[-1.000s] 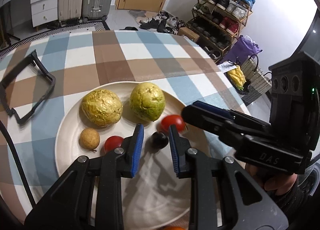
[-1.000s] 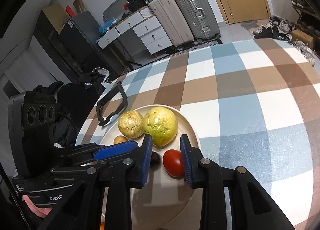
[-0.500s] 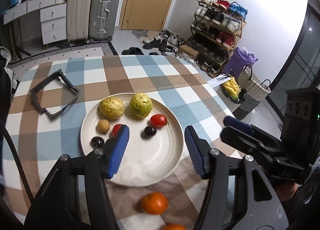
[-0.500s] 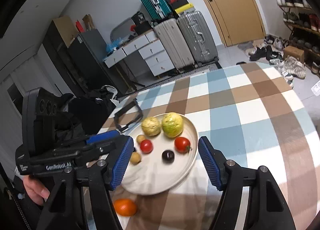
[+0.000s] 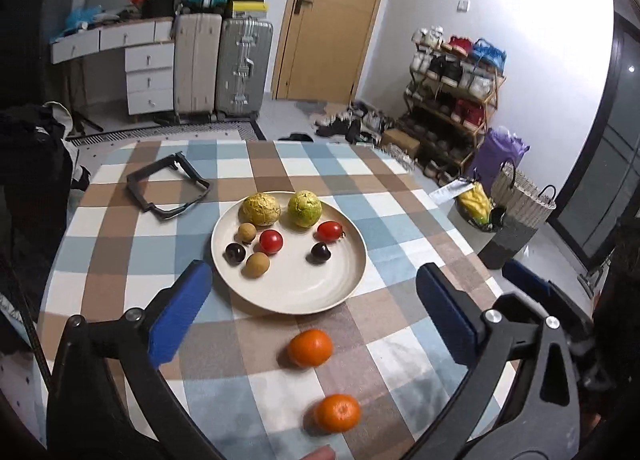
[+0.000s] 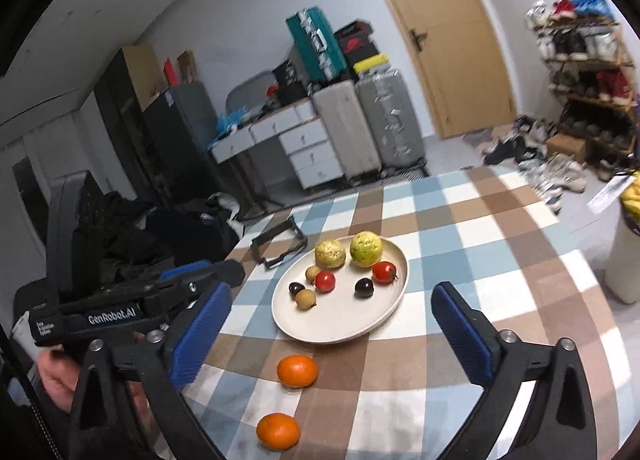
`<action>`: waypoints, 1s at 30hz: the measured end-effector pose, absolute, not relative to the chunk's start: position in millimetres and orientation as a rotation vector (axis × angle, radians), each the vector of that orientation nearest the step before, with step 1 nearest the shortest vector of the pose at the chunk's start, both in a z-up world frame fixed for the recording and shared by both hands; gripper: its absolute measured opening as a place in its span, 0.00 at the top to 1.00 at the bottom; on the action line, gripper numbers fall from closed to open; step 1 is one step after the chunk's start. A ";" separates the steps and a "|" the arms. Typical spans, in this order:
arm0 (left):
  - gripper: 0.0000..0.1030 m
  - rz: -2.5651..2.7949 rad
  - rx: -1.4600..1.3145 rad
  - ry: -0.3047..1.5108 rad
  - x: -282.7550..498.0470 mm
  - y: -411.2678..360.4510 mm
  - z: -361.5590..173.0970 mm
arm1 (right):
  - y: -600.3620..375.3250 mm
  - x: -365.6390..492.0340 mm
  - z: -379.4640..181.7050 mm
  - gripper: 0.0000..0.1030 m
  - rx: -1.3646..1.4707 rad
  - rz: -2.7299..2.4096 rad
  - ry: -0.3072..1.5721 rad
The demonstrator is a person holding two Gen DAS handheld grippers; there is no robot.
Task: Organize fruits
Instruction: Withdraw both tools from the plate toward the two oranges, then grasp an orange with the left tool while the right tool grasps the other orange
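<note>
Eight fruits sit on the cream plate (image 5: 320,296); two oranges (image 5: 310,347) lie just outside.

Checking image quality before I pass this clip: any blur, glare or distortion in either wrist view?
Left wrist view: bright glare washes out the wall at upper right; the plate and nearer orange stay sharp; fisheye bends the table edge. Right wrist view: slight motion blur on the suitcases and shoe rack; dark vignette at the corners.
</note>
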State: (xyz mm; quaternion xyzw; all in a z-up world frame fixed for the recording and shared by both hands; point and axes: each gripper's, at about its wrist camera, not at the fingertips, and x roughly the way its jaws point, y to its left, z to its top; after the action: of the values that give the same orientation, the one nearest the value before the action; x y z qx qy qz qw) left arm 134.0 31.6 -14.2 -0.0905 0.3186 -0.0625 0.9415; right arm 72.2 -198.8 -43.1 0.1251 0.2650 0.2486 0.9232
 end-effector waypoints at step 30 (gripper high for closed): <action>0.03 -0.134 -0.125 0.853 91.8 3.1 -131.4 | -202.1 -25.6 -110.3 0.00 -0.022 0.300 0.560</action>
State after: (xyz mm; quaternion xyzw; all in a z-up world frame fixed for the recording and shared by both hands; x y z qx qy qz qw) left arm 91.8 3.1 -131.4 -0.0605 0.4130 -0.0649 0.9064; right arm -25.6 -202.1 -110.3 -0.0108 0.2752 0.1475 0.9499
